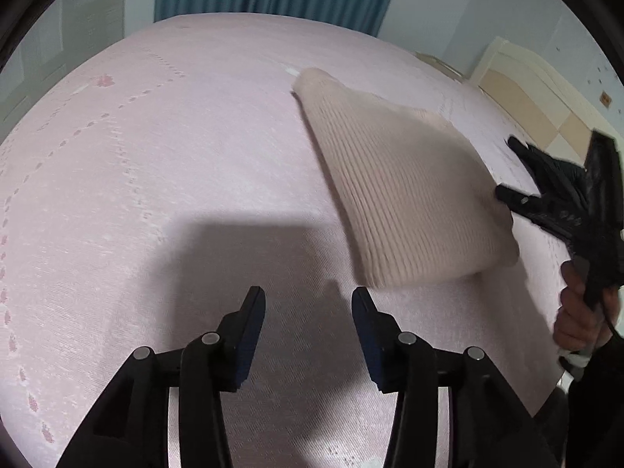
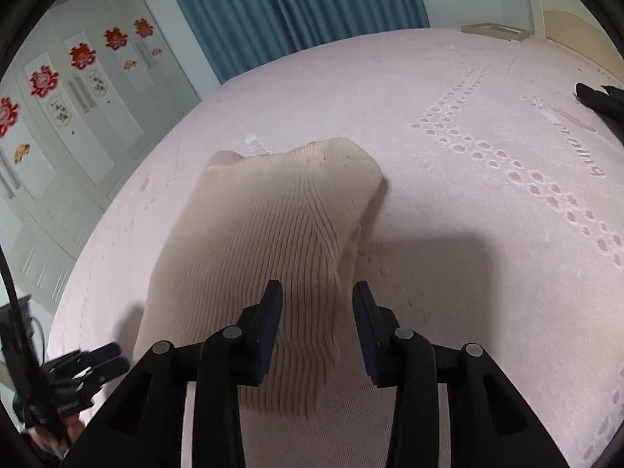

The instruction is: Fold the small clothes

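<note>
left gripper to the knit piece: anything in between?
Nothing. In the left wrist view only bare pink bedcover shows between the open left gripper and the beige knit garment.

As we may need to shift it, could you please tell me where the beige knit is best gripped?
I would take the knit at its near edge, under the right tongs, coming from above on the near side. It lies folded flat on the bed, and there its layered edge lifts a little, giving something to pinch.

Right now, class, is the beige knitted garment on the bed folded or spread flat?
Folded. The beige knitted garment lies as a compact, thick bundle on the pink bed cover, a doubled edge showing, no sleeves spread.
</note>
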`<state>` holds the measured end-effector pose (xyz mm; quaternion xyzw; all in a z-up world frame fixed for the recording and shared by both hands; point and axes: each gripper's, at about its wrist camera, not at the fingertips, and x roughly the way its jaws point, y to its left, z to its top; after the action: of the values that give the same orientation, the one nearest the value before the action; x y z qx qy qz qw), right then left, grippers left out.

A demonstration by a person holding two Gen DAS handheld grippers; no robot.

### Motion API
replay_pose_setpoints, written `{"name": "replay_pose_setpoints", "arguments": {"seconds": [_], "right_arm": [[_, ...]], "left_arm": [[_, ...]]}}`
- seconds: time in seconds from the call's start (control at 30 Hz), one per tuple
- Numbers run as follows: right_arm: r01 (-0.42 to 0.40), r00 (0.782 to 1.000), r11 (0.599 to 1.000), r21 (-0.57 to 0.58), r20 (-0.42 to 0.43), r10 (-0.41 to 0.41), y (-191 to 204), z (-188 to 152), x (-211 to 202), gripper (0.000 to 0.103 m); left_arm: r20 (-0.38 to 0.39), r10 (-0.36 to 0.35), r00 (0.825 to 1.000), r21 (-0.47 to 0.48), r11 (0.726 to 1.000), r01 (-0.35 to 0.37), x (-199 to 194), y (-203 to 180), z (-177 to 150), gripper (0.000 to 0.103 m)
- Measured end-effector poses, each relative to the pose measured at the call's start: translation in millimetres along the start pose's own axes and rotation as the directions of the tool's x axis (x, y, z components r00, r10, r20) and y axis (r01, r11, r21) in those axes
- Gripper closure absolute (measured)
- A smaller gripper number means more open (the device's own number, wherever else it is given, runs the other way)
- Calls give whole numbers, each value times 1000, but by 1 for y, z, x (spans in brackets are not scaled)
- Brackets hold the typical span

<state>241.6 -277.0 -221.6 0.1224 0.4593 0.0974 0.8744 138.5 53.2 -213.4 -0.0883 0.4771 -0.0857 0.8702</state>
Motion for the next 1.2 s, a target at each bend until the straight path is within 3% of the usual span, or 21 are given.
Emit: {"name": "replay_pose_setpoints", "arguments": {"seconds": [0.03,0.13,0.2,0.3,0.4,0.5,0.57,0.7,0.8,0.93,1.2], "right_arm": [[-6,1000,1000,-2,-6,6,2,2,5,85],[-45,995,998,-46,82,49,6,6,-11,91],[-91,988,996,-15,121,92,-7,5,-20,92],[11,1000,999,-44,13,-10,-14,1,3,95],[43,999,994,-99,-11,-44,-10,0,6,95],[27,996,998,-64,82,-22,-10,13,-12,88],[40,992,997,-72,118,-32,-4,25,-13,87],[50,994,992,-113,107,-38,7,44,10,87],[81,995,987,-141,67,-72,12,46,32,86],[148,989,978,-148,43,-143,9,41,48,86],[146,989,979,-141,28,-144,5,43,46,86]], "left_arm": [[4,-5,1000,-12,1000,5,1,2,4,59],[28,-23,999,-35,999,24,1,4,18,59],[52,-39,998,-34,999,41,2,1,29,59],[74,-49,996,-31,998,52,9,-6,49,57],[72,-73,995,-46,996,77,25,-10,71,56],[79,-81,994,-49,995,86,39,-16,90,56],[76,-70,995,-43,996,74,51,-21,103,56],[75,-23,997,5,1000,23,70,-32,119,56],[44,8,999,29,1000,-9,86,-32,121,53],[62,15,998,50,999,-18,91,-31,117,46],[63,-1,998,28,1000,-1,100,-26,115,43]]}}
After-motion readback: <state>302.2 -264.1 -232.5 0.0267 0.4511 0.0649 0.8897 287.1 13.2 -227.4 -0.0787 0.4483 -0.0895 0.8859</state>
